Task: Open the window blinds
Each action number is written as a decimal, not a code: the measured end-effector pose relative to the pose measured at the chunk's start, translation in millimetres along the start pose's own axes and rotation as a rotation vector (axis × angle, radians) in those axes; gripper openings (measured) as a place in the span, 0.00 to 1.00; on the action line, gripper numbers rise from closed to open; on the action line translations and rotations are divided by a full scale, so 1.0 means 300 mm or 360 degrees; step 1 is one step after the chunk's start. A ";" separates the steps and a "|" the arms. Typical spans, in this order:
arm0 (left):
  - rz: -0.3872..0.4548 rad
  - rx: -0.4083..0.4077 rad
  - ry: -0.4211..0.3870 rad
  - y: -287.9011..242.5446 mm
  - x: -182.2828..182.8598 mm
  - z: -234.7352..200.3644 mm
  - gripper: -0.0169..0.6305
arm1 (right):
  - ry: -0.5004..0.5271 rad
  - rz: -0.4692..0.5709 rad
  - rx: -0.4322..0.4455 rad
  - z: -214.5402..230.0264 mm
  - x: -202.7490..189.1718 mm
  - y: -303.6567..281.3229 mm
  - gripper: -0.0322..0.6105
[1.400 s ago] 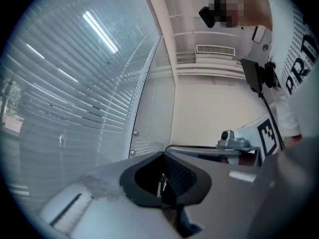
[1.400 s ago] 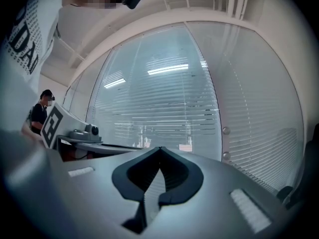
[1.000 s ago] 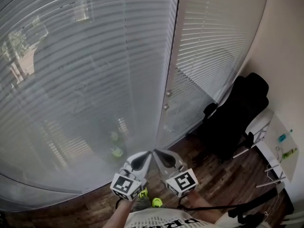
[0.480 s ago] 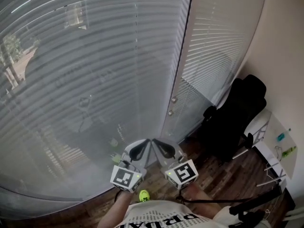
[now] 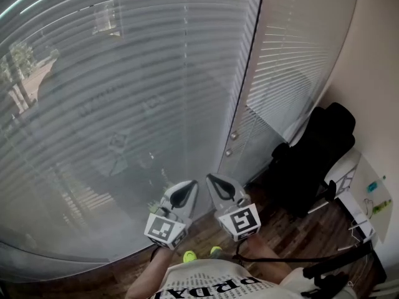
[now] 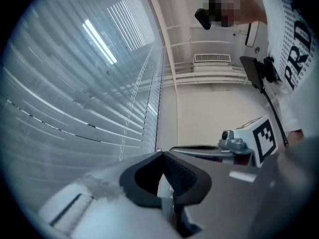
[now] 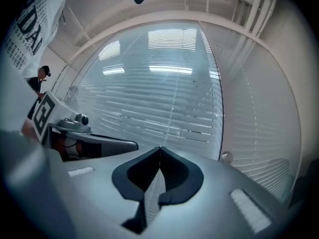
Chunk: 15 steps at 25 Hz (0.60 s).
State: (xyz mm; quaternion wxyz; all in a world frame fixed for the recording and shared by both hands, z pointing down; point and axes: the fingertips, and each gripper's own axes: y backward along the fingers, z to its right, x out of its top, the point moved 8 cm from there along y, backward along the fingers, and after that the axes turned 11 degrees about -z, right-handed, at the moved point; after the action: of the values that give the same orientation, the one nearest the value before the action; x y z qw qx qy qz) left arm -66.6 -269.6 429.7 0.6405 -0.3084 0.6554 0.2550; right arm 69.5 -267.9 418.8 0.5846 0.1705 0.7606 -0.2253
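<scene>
Left gripper (image 5: 189, 184) and right gripper (image 5: 211, 178), side by side, each with jaws pressed together on nothing, point at the window blinds (image 5: 124, 104) ahead of both tips, slats shut; a narrower blind (image 5: 293, 61) hangs right of the right gripper, a black chair (image 5: 318, 154) farther right

The left gripper (image 5: 188, 187) and the right gripper (image 5: 212, 179) sit side by side, near each other, with their tips apart. Ahead of both, reaching far to the left, hangs the wide blind (image 5: 112, 104). Ahead and right of the right gripper stands a frame post (image 5: 246, 86), with two knobs (image 5: 234, 136) just beside it, one above the other, and a narrower blind (image 5: 287, 61) beyond. Farther right a chair (image 5: 318, 154) stands on the floor (image 5: 280, 226), near the wall (image 5: 374, 73).
</scene>
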 end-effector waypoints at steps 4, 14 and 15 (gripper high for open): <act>-0.0009 0.0013 0.0068 -0.042 -0.006 0.001 0.01 | 0.0204 -0.0030 -0.0105 0.066 0.008 -0.012 0.06; 0.0036 0.0086 0.0057 -0.181 -0.024 0.002 0.01 | 0.0105 -0.0019 -0.0190 0.284 -0.042 -0.065 0.11; 0.0036 0.0092 0.0053 -0.184 -0.023 0.007 0.01 | 0.0119 -0.0029 -0.0221 0.301 -0.049 -0.067 0.19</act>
State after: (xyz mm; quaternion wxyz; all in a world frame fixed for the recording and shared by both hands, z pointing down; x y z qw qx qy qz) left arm -24.9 -304.9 439.7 0.6352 -0.2866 0.6766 0.2379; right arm 136.2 -333.8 416.5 0.5641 0.1310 0.7972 -0.1708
